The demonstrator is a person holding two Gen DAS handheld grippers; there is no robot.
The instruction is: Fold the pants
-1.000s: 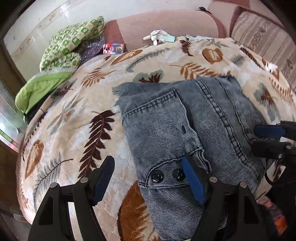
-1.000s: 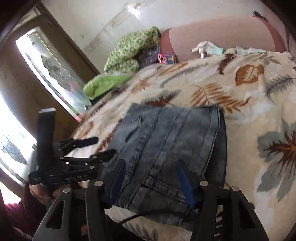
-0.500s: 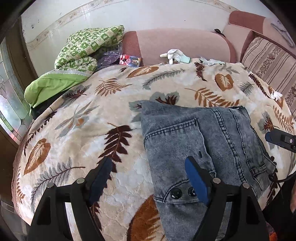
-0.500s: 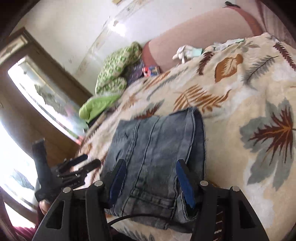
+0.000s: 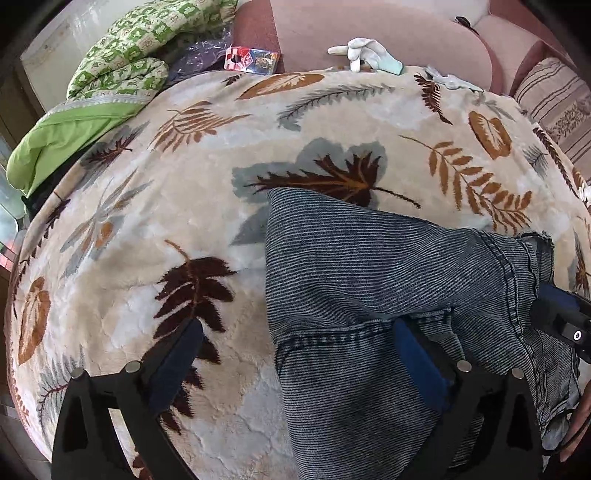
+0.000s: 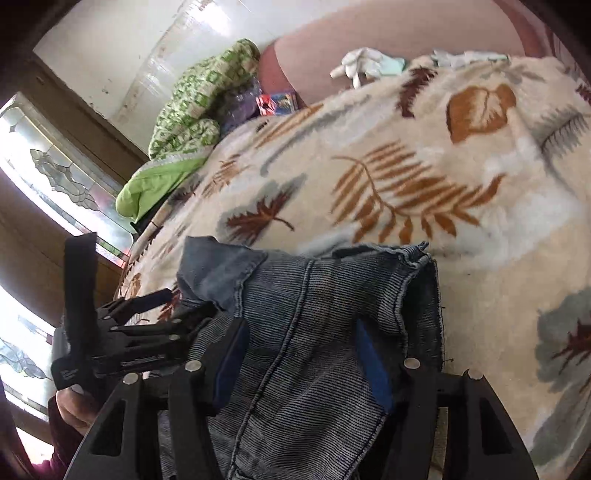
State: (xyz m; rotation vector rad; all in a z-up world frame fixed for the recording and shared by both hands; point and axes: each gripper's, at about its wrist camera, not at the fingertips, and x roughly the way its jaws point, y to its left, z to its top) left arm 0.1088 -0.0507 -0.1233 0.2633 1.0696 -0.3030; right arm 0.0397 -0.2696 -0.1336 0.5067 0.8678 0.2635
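Observation:
Grey-blue denim pants lie folded in a bundle on the leaf-patterned blanket, near its front edge. My left gripper is open; its right finger rests on the denim and its left finger is over the blanket. In the right wrist view the pants fill the foreground. My right gripper is open with the denim between its blue pads, a fold bunched up by the left one. The left gripper shows there at the left, and the right gripper at the left wrist view's right edge.
A green patterned quilt and a lime cushion sit at the back left. A small colourful box and white gloves lie by the pink sofa back. A stained-glass door stands to the left.
Both grippers dropped low and closer to the pants. The denim now looks lifted and bunched at the near edge, and its pocket and buttons are out of sight.

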